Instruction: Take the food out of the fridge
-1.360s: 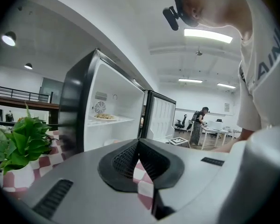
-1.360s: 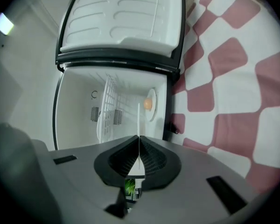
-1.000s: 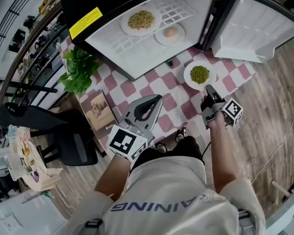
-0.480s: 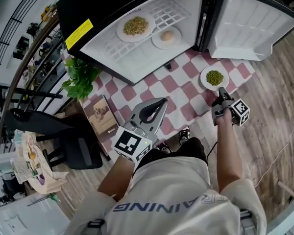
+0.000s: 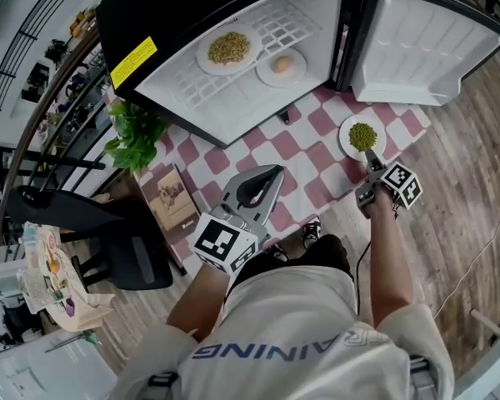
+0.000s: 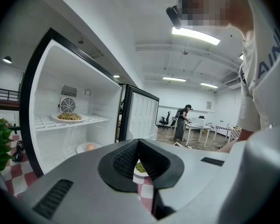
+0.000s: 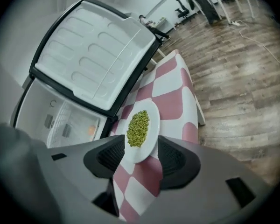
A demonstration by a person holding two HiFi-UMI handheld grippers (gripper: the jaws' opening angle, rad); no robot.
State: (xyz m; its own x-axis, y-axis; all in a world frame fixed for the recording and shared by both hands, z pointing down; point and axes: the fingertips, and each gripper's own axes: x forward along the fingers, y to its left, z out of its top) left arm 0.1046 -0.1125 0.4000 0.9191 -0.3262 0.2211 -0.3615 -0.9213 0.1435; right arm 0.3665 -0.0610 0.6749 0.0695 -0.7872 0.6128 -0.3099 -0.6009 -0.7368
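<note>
The fridge [image 5: 233,90] stands open. Inside, a plate of brown grains [image 5: 228,48] sits beside a plate with one pale round food [image 5: 282,65]; the left gripper view shows the grains plate [image 6: 69,117] on a shelf. A white plate of green peas [image 5: 362,137] rests on the red-and-white checked cloth [image 5: 308,152]. My right gripper [image 5: 369,158] has just been opening; the plate of peas [image 7: 142,129] has its near rim between the spread jaws of that gripper [image 7: 137,155], pads off it. My left gripper [image 5: 275,172] hangs shut and empty left of the plate, its tips [image 6: 139,141] together.
The fridge door [image 5: 425,44] swings wide open at the upper right, over wooden floor. A potted plant [image 5: 133,123], a book [image 5: 171,192] and a black chair [image 5: 108,232] stand at the left. A person [image 6: 182,122] stands by desks far off.
The right gripper carried the plate of peas to the right and down onto the cloth, then its jaws spread and let go. The left gripper barely moved.
</note>
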